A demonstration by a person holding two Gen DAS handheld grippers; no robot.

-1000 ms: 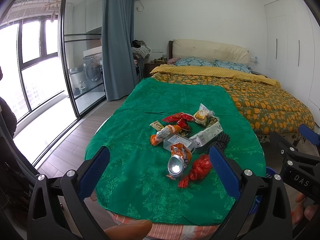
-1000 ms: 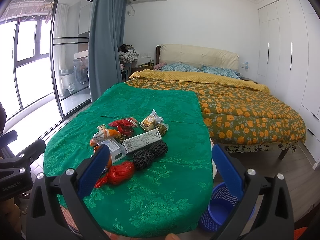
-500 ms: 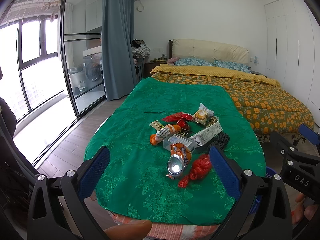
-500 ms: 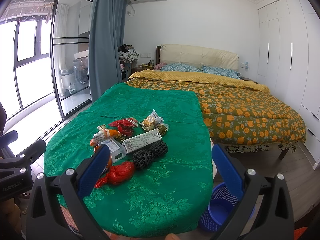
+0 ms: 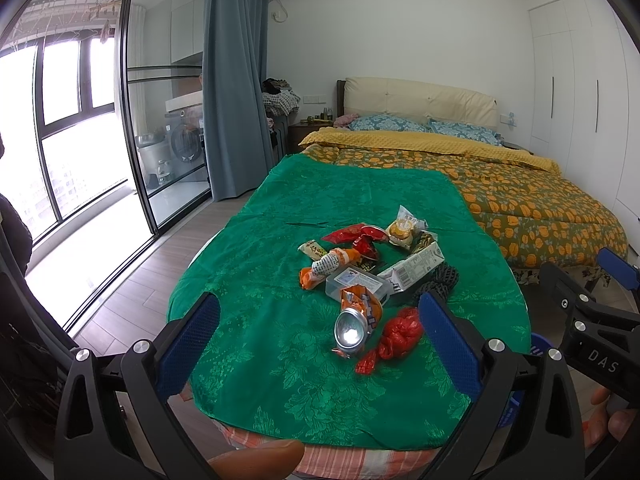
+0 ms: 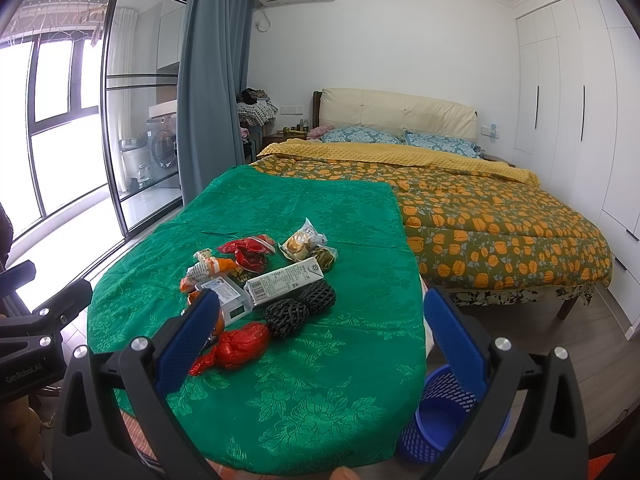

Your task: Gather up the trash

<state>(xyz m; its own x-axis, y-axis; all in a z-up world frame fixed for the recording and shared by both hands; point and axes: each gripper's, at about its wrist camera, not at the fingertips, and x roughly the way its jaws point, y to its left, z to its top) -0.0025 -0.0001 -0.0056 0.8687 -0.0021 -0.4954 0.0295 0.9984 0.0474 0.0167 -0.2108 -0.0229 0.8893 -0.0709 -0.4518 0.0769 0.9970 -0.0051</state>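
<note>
A heap of trash lies on the green tablecloth (image 5: pixel 256 264): a crushed orange can (image 5: pixel 356 316), a crumpled red bag (image 5: pixel 400 332), a milk carton (image 5: pixel 416 268), a clear plastic box (image 5: pixel 356 282), black foam netting (image 6: pixel 300 308), red wrappers (image 6: pixel 248 252) and a wrapped pastry (image 6: pixel 300 240). My left gripper (image 5: pixel 316 344) hovers open just short of the can, holding nothing. My right gripper (image 6: pixel 316 336) is open too, over the cloth's near right part, with the red bag (image 6: pixel 240 342) by its left finger. A blue mesh bin (image 6: pixel 444 416) stands on the floor at the table's right.
A bed (image 6: pixel 480 216) with an orange-patterned quilt fills the room behind and to the right of the table. Glass sliding doors (image 5: pixel 160 120) and a grey curtain (image 5: pixel 236 80) are on the left. White wardrobes (image 6: pixel 568 100) line the right wall. A thumb (image 5: pixel 256 458) shows at the bottom.
</note>
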